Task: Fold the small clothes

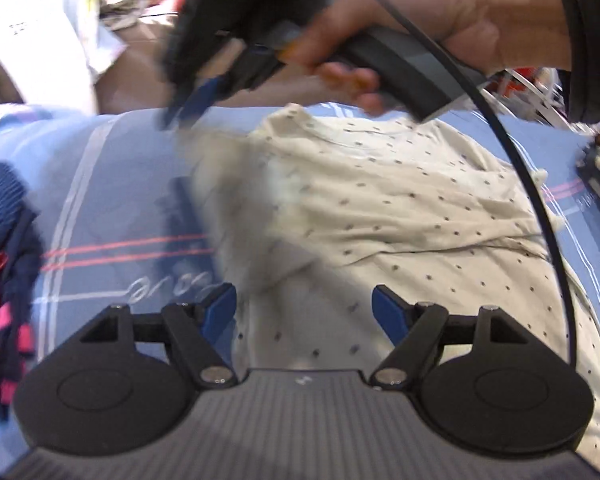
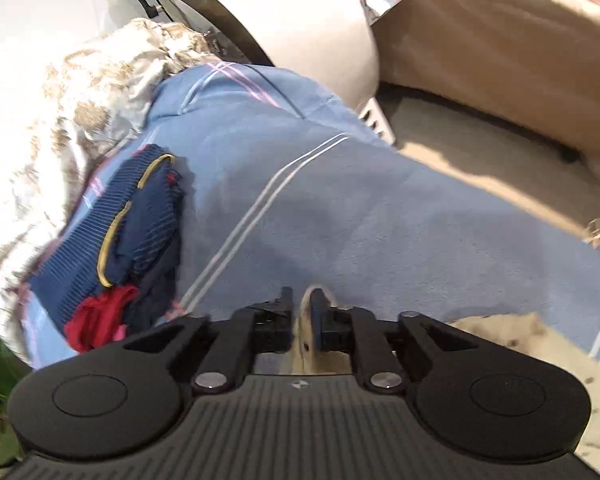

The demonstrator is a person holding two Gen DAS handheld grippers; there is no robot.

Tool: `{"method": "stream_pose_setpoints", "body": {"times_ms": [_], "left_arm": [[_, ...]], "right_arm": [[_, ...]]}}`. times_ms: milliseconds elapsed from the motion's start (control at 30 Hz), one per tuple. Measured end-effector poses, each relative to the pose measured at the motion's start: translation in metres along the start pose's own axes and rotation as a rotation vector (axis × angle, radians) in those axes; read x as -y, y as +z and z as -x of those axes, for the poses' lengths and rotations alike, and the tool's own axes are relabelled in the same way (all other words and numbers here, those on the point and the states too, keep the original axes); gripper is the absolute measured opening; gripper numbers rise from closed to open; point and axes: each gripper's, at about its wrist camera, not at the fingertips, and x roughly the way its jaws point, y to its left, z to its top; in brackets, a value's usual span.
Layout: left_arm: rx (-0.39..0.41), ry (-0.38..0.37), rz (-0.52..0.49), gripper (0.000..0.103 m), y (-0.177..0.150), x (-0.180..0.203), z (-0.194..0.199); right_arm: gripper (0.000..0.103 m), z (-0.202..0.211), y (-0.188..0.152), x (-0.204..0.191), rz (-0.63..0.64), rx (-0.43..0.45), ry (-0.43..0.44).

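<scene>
- cream dotted shirt (image 1: 400, 208) lies mostly spread flat on the blue bedsheet (image 1: 132, 184), wrinkled, fold barely begun
- right hand-held gripper (image 2: 302, 312) narrow, jaws pinching a cream cloth edge, most likely the shirt's; in the left wrist view a blurred flap lifts under it
- left hand-held gripper (image 1: 304, 312) wide, holding nothing, hovers over the shirt's near part
- navy and red clothes (image 2: 128, 240) bunched in a pile at the sheet's edge, look unfolded
- judgement: early stage; this fold, further folds and the pile remain
</scene>
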Motion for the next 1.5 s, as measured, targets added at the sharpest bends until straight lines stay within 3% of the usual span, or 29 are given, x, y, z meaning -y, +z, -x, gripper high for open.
{"method": "stream_pose_setpoints", "body": {"times_ms": [33, 133, 200, 233, 300, 367, 467, 533, 633, 767, 800, 833, 900, 1000, 1100, 1167, 1200, 1267, 1333, 1400, 1433, 1500], "left_arm": [[-0.010, -0.003, -0.023, 0.074, 0.003, 0.005, -0.003], [-0.024, 0.017, -0.061, 0.074, 0.007, 0.015, -0.010], [-0.031, 0.020, -0.063, 0.074, 0.009, 0.016, -0.015], [-0.029, 0.025, -0.067, 0.074, 0.010, 0.017, -0.017], [-0.029, 0.034, -0.087, 0.074, 0.013, 0.017, -0.022], [-0.032, 0.051, -0.116, 0.074, 0.018, 0.017, -0.027], [-0.034, 0.079, -0.140, 0.074, 0.031, 0.013, -0.040], [-0.045, 0.105, -0.166, 0.074, 0.042, 0.012, -0.053], [-0.116, 0.126, -0.196, 0.074, 0.052, 0.012, -0.078], [-0.198, 0.152, -0.215, 0.075, 0.049, 0.009, -0.100], [-0.198, 0.152, -0.211, 0.076, 0.048, 0.008, -0.102], [-0.198, 0.156, -0.209, 0.078, 0.045, 0.007, -0.102], [-0.211, 0.162, -0.215, 0.078, 0.047, 0.006, -0.105], [-0.217, 0.187, -0.217, 0.083, 0.051, 0.002, -0.110], [-0.229, 0.190, -0.186, 0.092, 0.053, -0.005, -0.114], [-0.227, 0.190, -0.187, 0.092, 0.052, -0.006, -0.110], [-0.225, 0.197, -0.191, 0.091, 0.053, -0.005, -0.107], [-0.202, 0.222, -0.206, 0.091, 0.051, 0.001, -0.096], [-0.160, 0.223, -0.209, 0.092, 0.047, 0.009, -0.078], [-0.106, 0.209, -0.186, 0.095, 0.040, 0.019, -0.056], [-0.075, 0.207, -0.170, 0.101, 0.034, 0.025, -0.045], [-0.034, 0.205, -0.142, 0.103, 0.022, 0.037, -0.027]], "right_arm": [[0.055, 0.009, -0.004, 0.002, -0.026, 0.034, -0.030], [0.063, 0.056, -0.024, 0.006, -0.028, 0.193, -0.082], [0.076, 0.092, -0.043, 0.020, -0.009, 0.246, -0.114], [0.077, 0.109, -0.056, 0.029, 0.006, 0.264, -0.163], [0.075, 0.142, -0.086, 0.058, 0.014, 0.281, -0.299], [0.068, 0.173, -0.119, 0.099, -0.080, 0.271, -0.413], [0.062, 0.210, -0.170, 0.157, -0.230, 0.218, -0.496], [0.062, 0.217, -0.195, 0.170, -0.275, 0.205, -0.508], [0.062, 0.219, -0.221, 0.186, -0.377, 0.236, -0.451], [0.062, 0.207, -0.228, 0.198, -0.466, 0.282, -0.403], [0.061, 0.205, -0.230, 0.198, -0.477, 0.280, -0.343], [0.043, 0.202, -0.230, 0.198, -0.468, 0.285, -0.315], [0.007, 0.199, -0.223, 0.196, -0.433, 0.264, -0.386], [0.004, 0.201, -0.219, 0.217, -0.473, 0.279, -0.455], [0.004, 0.192, -0.215, 0.222, -0.393, 0.242, -0.464], [0.008, 0.193, -0.216, 0.221, -0.409, 0.240, -0.459], [0.019, 0.202, -0.221, 0.217, -0.436, 0.268, -0.452], [0.044, 0.217, -0.228, 0.202, -0.428, 0.323, -0.517], [0.083, 0.230, -0.236, 0.178, -0.370, 0.354, -0.580], [0.095, 0.237, -0.248, 0.155, -0.323, 0.375, -0.542], [0.096, 0.238, -0.254, 0.145, -0.310, 0.374, -0.509], [0.096, 0.234, -0.266, 0.124, -0.302, 0.369, -0.463]]}}
